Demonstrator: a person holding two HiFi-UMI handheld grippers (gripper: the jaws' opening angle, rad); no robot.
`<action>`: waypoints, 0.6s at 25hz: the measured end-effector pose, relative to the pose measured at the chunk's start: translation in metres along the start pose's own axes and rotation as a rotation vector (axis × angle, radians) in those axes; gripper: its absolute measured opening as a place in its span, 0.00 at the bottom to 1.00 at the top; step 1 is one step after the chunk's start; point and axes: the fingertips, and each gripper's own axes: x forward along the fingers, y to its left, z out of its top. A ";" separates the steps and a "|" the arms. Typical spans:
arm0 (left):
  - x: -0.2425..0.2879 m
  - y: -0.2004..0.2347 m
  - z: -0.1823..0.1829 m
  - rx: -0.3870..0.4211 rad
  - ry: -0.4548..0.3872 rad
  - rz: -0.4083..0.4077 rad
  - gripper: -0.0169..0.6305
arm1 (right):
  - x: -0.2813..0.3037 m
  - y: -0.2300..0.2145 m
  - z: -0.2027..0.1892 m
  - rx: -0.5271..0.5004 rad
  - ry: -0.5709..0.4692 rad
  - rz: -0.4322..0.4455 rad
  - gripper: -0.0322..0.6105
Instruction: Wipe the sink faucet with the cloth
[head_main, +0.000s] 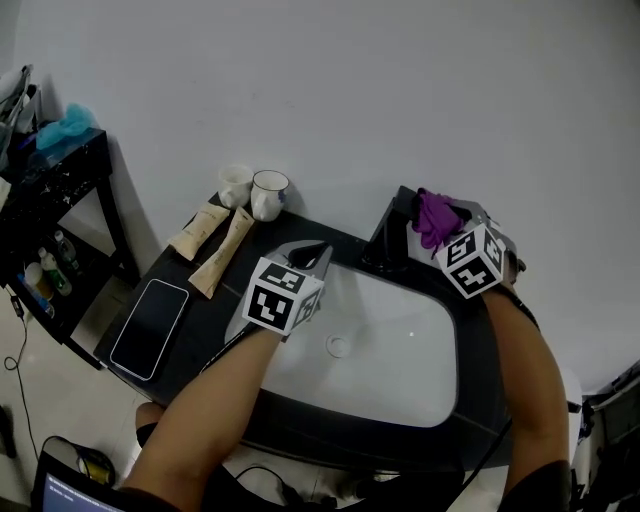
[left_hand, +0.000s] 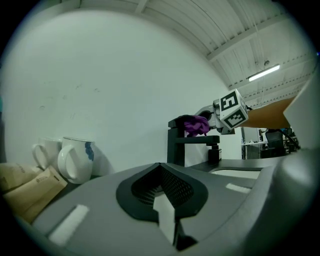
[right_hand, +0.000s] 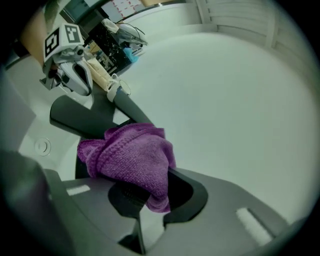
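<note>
The black faucet (head_main: 393, 238) stands at the back rim of the white sink (head_main: 400, 350). My right gripper (head_main: 447, 226) is shut on a bunched purple cloth (head_main: 436, 217), which rests against the top of the faucet. In the right gripper view the cloth (right_hand: 131, 156) fills the jaws, and the faucet spout (right_hand: 92, 119) runs away beneath it. My left gripper (head_main: 316, 253) hovers over the sink's back left corner, shut with nothing in it. The left gripper view shows the faucet (left_hand: 181, 146) and the cloth (left_hand: 196, 124) ahead to the right.
Two white mugs (head_main: 254, 190), two tan packets (head_main: 214, 246) and a dark phone (head_main: 150, 327) lie on the black counter left of the sink. A black shelf unit (head_main: 55, 195) stands further left. A white wall rises right behind the faucet.
</note>
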 end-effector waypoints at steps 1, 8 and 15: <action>0.000 0.000 0.000 0.001 -0.001 -0.001 0.05 | 0.004 0.009 -0.005 -0.001 0.011 0.015 0.14; 0.001 -0.001 -0.001 0.010 0.004 -0.006 0.05 | 0.021 0.071 -0.032 -0.048 0.059 0.112 0.14; 0.004 -0.004 -0.002 0.022 0.012 -0.012 0.05 | 0.026 0.105 -0.045 -0.093 0.095 0.159 0.14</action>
